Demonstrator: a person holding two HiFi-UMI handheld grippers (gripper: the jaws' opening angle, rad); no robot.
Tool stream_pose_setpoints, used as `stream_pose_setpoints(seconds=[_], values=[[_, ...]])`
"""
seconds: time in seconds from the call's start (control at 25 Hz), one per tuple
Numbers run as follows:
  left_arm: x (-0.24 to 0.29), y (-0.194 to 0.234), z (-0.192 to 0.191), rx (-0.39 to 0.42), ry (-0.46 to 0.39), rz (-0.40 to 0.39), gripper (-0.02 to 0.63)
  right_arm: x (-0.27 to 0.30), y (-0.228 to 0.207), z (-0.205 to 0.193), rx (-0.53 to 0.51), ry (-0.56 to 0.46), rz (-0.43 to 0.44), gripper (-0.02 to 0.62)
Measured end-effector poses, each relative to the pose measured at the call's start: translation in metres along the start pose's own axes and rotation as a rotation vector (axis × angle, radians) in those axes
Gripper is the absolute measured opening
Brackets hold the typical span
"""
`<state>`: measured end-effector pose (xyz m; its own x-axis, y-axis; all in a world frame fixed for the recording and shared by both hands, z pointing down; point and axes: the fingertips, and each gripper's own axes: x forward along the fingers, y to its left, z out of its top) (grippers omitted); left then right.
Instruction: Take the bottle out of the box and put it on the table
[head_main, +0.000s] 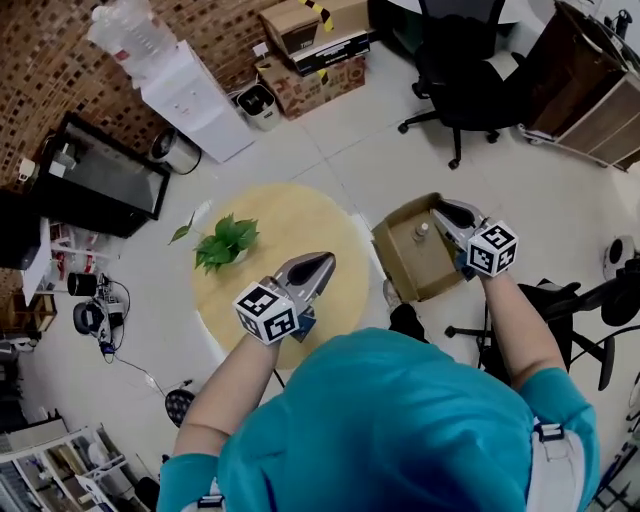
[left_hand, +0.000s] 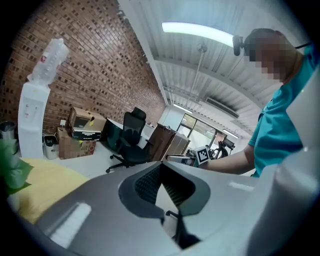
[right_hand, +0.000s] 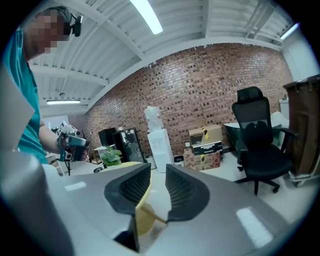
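We stand over a round yellow table (head_main: 290, 215) with a potted plant (head_main: 225, 243) near its left side. An open cardboard box (head_main: 400, 262) sits on the floor just beside the table's right edge. The bottle (head_main: 422, 231) is inside the box, upright, toward its far end (only its cap and shoulders can be made out from above).

Our right gripper (head_main: 445, 212) hangs over the far right corner of the box, near the bottle. In the right gripper view its fingers (right_hand: 182, 192) stand a little apart with a narrow gap and nothing between them.

Our left gripper (head_main: 318, 262) is above the near part of the table, well apart from the box. In the left gripper view its fingers (left_hand: 147, 182) meet at the tips and hold nothing.

Beyond the table a water dispenser (head_main: 190, 95) stands against the brick wall, and a black office chair (head_main: 465, 70) stands farther right.
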<state>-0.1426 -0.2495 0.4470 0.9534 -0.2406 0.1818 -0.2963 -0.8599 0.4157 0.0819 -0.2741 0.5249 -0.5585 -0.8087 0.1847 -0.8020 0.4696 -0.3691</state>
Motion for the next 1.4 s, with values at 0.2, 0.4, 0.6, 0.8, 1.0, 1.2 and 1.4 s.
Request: stream_pose_setpoints(seconds=[0.2, 0.4, 0.6, 0.8, 1.0, 1.2, 1.4], values=[[0.161, 0.087, -0.091, -0.051, 0.211, 0.016, 0.0, 0.041, -0.18, -0.128, 0.024, 0.097, -0.055, 0.112], [0.3, 0.204, -0.237, -0.203, 0.4, 0.015, 0.0, 0.107, -0.327, -0.306, 0.088, 0.202, -0.101, 0.14], [0.386, 0.272, -0.392, -0.323, 0.575, 0.077, 0.0, 0.13, -0.387, -0.459, 0.143, 0.284, -0.116, 0.173], [0.397, 0.356, -0.568, -0.315, 0.802, 0.182, 0.0, 0.184, -0.408, -0.628, 0.159, 0.362, -0.137, 0.218], [0.362, 0.444, -0.712, -0.3, 0.972, 0.3, 0.0, 0.253, -0.407, -0.77, 0.153, 0.434, -0.12, 0.258], [0.346, 0.456, -0.798, -0.142, 1.076, 0.31, 0.0, 0.253, -0.39, -0.846, 0.024, 0.524, -0.123, 0.284], [0.333, 0.427, -0.844, -0.04, 1.128, 0.237, 0.0, 0.237, -0.358, -0.895, -0.085, 0.604, -0.147, 0.297]])
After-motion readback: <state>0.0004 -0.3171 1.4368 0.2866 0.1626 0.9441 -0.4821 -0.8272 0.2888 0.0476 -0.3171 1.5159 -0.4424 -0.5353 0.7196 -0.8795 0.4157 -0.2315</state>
